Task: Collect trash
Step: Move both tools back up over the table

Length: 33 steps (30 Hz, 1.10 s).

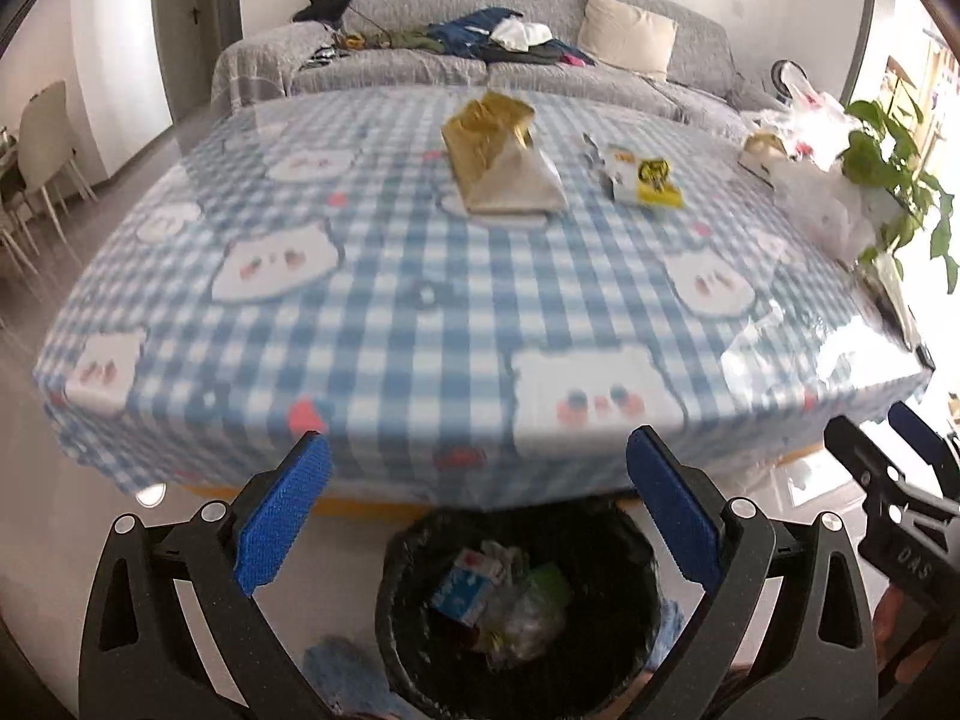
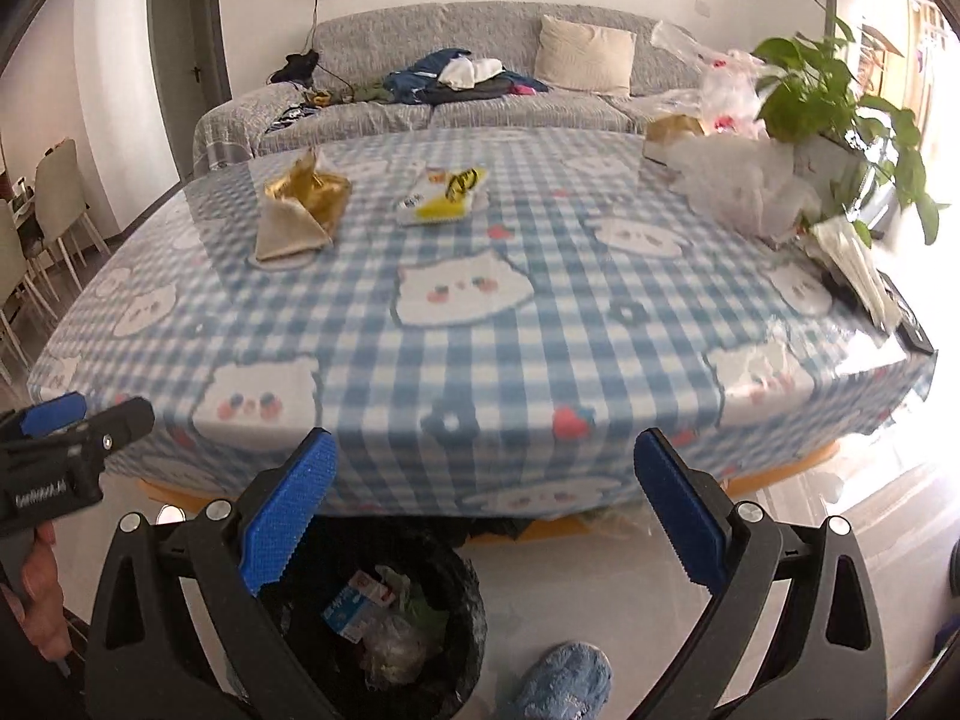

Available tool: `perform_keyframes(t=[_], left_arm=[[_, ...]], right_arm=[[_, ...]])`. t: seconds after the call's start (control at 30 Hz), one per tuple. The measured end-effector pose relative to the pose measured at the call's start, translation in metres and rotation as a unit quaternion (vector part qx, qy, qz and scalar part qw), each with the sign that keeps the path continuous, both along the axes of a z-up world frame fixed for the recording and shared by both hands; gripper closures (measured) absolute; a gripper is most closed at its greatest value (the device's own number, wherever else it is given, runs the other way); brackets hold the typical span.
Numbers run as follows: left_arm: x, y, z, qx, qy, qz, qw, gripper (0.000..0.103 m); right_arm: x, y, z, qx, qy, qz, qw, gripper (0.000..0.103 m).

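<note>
Above the black-lined trash bin [image 1: 516, 600], the left gripper [image 1: 477, 504] and right gripper [image 2: 483, 504] are hovering empty, fingers spread wide; a gold wrapper [image 2: 303, 207] and yellow packet [image 2: 444, 195] are lying on the checked tablecloth [image 2: 480, 324].

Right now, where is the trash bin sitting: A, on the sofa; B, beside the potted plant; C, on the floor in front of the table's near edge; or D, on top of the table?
C: the black-lined trash bin stands on the floor just below the near edge of the checked table, with trash already inside.
</note>
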State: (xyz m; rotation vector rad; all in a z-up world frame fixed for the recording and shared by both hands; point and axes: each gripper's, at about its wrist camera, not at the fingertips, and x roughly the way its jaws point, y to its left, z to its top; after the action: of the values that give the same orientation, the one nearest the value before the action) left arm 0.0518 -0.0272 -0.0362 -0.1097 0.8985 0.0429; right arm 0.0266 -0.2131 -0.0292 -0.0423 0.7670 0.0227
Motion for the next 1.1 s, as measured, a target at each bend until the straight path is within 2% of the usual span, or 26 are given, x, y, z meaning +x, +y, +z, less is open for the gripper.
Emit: perform_keyframes(t=[0.47, 1.1], left_arm=[[0.069, 0.001, 0.023, 0.014, -0.002, 0.007, 0.9999, 0.006], [0.169, -0.003, 0.025, 0.029, -0.001, 0.013, 0.9995, 0.006]], right_arm=[[0.069, 0.017, 0.017, -0.017, 0.000, 0.010, 1.000, 0.008], [0.158, 0.016, 0.018, -0.019, 0.014, 0.002, 1.000, 0.008]])
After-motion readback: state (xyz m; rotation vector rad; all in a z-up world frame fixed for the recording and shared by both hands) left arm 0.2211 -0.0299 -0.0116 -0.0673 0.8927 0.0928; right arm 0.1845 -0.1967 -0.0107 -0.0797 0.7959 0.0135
